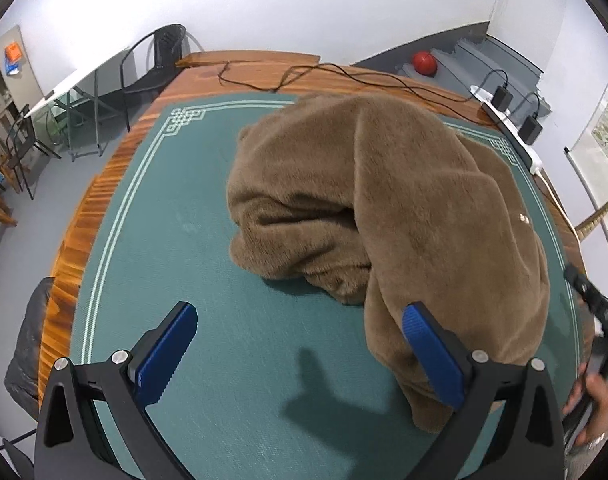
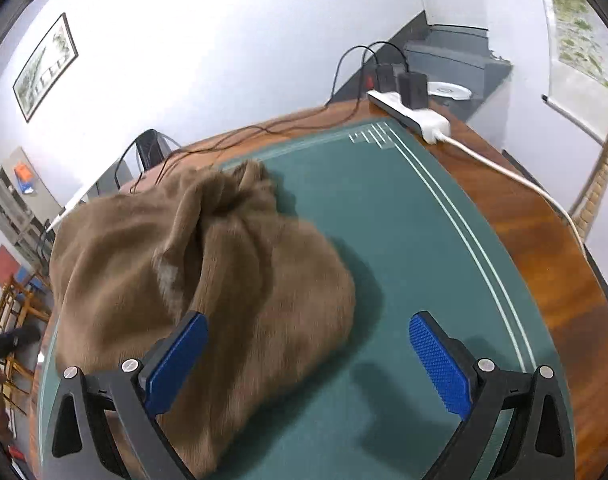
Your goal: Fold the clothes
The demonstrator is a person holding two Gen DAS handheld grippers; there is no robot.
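A brown fuzzy garment (image 1: 404, 208) lies bunched in a heap on the green mat (image 1: 164, 220) of a wooden table. My left gripper (image 1: 300, 320) is open above the mat at the heap's near edge, and its right finger (image 1: 432, 352) sits against a hanging fold. Nothing is between its fingers. In the right wrist view the same garment (image 2: 192, 264) fills the left half, blurred by motion. My right gripper (image 2: 308, 340) is open too, its left finger (image 2: 180, 356) over the cloth's near edge and its right finger over bare mat (image 2: 404, 216).
A white power strip (image 2: 408, 114) with black adapters and cables lies on the wooden table edge (image 2: 552, 264) at the far right. Black cables (image 1: 304, 76) trail across the table's back. Chairs (image 1: 160, 60) stand beyond the far left corner. A hand (image 1: 596, 400) holds the other gripper at right.
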